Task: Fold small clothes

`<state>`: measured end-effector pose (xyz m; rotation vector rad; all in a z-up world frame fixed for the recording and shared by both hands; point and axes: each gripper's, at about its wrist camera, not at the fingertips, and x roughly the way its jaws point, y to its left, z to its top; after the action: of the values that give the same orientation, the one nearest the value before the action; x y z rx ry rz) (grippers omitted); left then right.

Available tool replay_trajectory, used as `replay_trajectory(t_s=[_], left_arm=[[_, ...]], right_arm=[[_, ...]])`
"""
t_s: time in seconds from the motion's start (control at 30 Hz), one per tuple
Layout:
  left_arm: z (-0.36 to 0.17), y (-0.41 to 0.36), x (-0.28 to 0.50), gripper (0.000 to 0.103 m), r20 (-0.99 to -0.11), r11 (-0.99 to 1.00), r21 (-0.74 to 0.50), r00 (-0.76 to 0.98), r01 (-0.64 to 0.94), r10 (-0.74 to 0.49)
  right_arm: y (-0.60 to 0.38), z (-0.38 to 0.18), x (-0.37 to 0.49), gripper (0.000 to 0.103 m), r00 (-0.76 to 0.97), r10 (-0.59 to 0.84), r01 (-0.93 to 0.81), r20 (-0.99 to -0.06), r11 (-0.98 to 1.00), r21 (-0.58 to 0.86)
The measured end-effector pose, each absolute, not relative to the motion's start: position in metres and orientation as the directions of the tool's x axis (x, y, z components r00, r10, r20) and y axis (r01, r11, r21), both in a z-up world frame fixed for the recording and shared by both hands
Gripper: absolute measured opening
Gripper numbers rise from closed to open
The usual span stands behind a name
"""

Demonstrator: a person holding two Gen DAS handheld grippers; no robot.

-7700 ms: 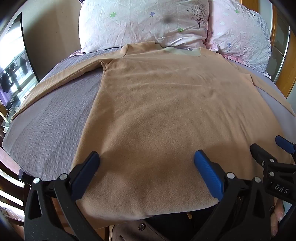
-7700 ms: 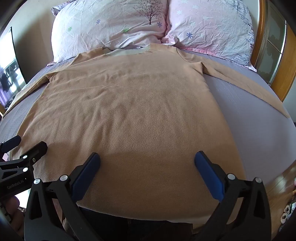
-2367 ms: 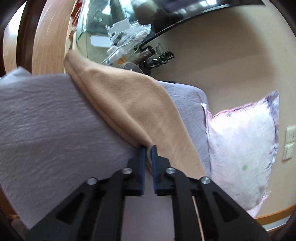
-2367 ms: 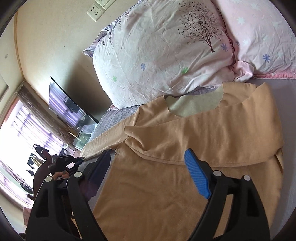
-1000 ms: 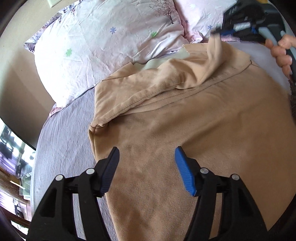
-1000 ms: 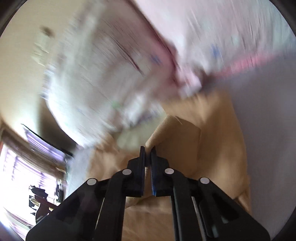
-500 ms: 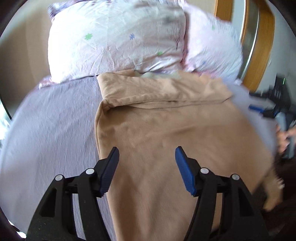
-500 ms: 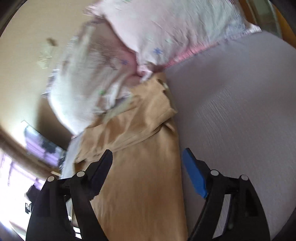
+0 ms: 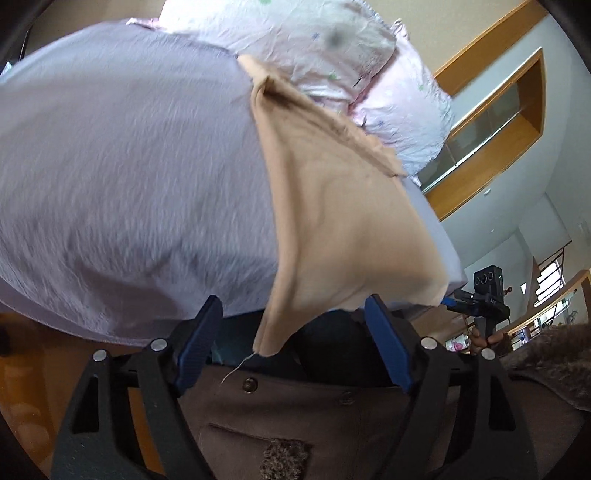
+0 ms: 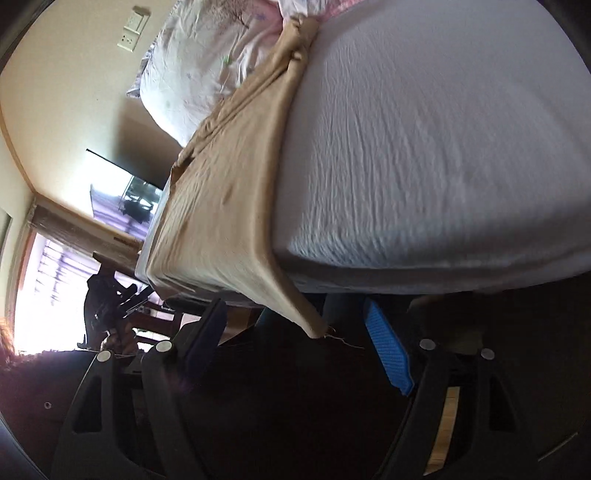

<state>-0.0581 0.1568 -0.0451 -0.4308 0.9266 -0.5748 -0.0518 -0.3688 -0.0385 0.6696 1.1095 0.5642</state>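
The shirt [image 9: 332,221] lies on the bed [image 9: 122,192], sleeves folded across its far end just beside the pillows [image 9: 332,48]. Its near hem hangs over the near edge of the mattress.

Left gripper [image 9: 291,349]: fingers apart, holding nothing. The shirt's near left hem corner hangs between the blue pads [image 9: 388,350], touching neither. A loose thread trails from that corner. Behind it, the person's brown coat [image 9: 332,413].

Right gripper [image 10: 295,347]: fingers apart, holding nothing. The shirt's [image 10: 229,206] near right hem corner droops over the bed [image 10: 424,147] edge between the pads [image 10: 388,354], apart from both.

Each gripper shows small in the other's view: right gripper [image 9: 484,295] at the far right, left gripper [image 10: 125,295] at the left, too small to judge.

A wall socket [image 10: 133,27] sits above the pillows [image 10: 207,55].
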Motion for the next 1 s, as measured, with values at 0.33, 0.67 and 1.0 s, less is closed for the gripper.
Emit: replay_trajectory(t_s=[0.33, 0.67, 1.0], left_arm=[[-0.087, 0.142, -0.030, 0.006, -0.432, 0.531, -0.808, 0.356, 0.254, -0.829], [0.043, 0.153, 0.022, 0.006, -0.285, 0.548, -0.715, 0.535, 0.434, -0.795], [0.005, 0.156, 0.261, 0.005, -0.460, 0.618, -0.786, 0.637, 0.032, -0.619]], right_arm=[[-0.337, -0.049, -0.047, 0.007, 0.262, 0.883, -0.255, -0.390, 0.453, 0.854], [-0.340, 0.106, 0.059, 0.007, 0.543, 0.811, -0.499, -0.217, 0.520, 0.693], [-0.333, 0.051, 0.290, 0.007, 0.668, 0.562, -0.104, -0.488, 0.719, 0.687]])
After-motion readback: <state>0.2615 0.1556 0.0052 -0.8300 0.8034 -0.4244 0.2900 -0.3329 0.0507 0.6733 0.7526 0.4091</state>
